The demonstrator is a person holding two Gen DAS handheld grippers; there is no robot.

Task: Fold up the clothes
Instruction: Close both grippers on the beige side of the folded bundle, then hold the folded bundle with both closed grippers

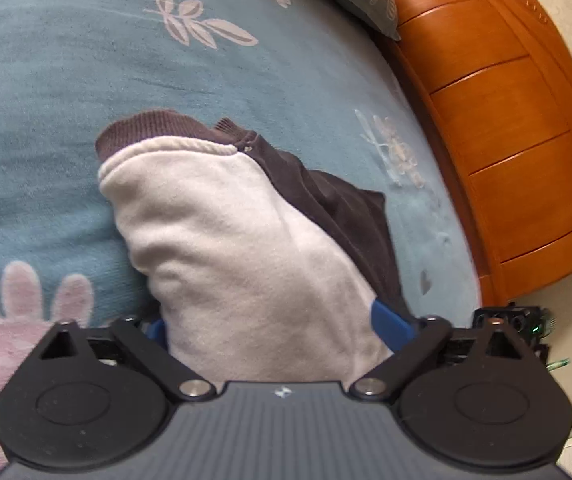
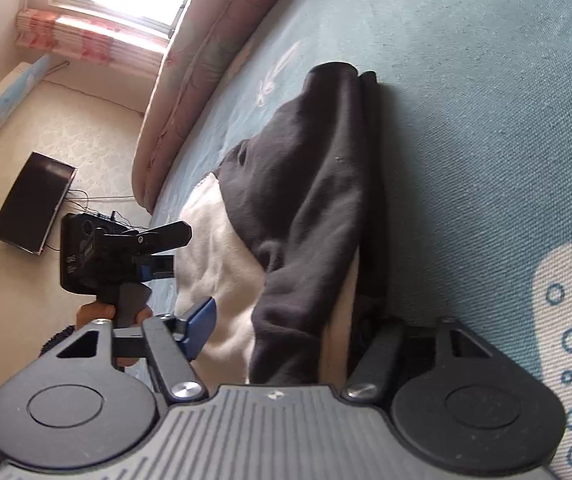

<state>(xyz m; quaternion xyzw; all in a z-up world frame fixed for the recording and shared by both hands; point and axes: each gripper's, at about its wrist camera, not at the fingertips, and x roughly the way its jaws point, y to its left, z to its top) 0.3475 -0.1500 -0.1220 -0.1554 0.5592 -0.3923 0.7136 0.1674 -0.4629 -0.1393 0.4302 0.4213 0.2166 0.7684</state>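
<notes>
**Top bunched on the bed, both grippers around it**

I see the top (image 1: 245, 240) lying on the blue bed (image 1: 85, 100). It is white in the middle with dark sleeves. It lies in a long bundle, with its brown collar at the far end from me. A dark sleeve (image 2: 318, 200) lies over the white part.

My left gripper (image 1: 273, 328) has its blue fingers spread wide, one on each side of the white cloth. The cloth fills the gap between them. I cannot tell if they pinch it.

My right gripper (image 2: 294, 332) is at the near end of the top too. One blue finger (image 2: 199, 324) sits beside the white part. The other finger is hidden by the dark sleeve, so I cannot tell if this one grips or not.

I think the sleeve could slide off if I lift fast, because it is only draped there. If just one layer gets caught, the bundle could fall open. The two grippers are near each other and could bump.
</notes>
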